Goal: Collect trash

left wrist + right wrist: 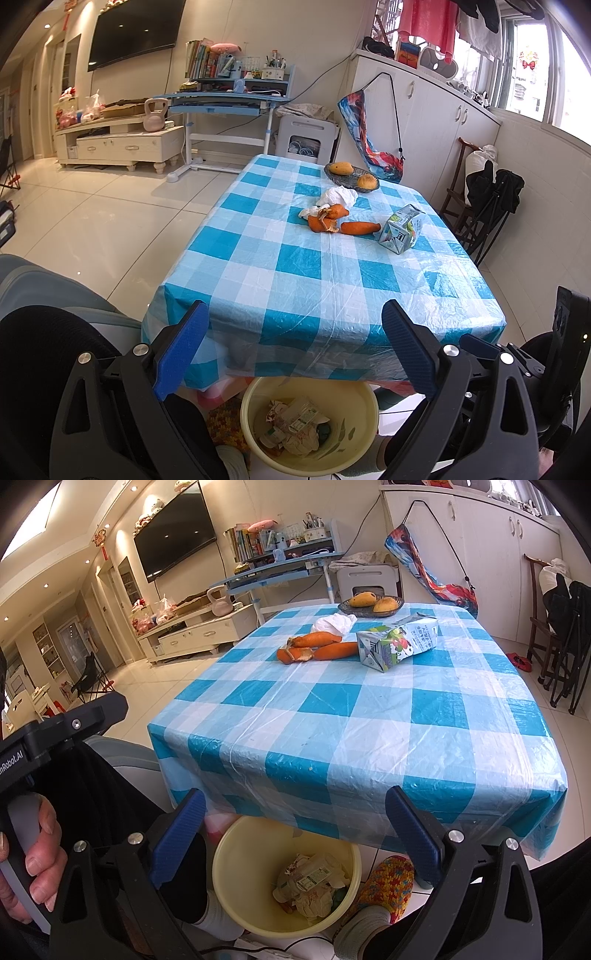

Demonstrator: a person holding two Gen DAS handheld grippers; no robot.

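The left gripper [291, 350] and right gripper [295, 834] are both hanging wide open near the table's front edge, holding nothing and touching nothing. Just below them a yellow bin [255, 413] is sitting on the floor, half under the checked tablecloth [295, 266], with crumpled wrappers inside. Farther across the cloth the trash is lying together — orange peels [314, 648], a white tissue [334, 622] and a tipped carton [399, 642] — near a fruit plate [345, 609].
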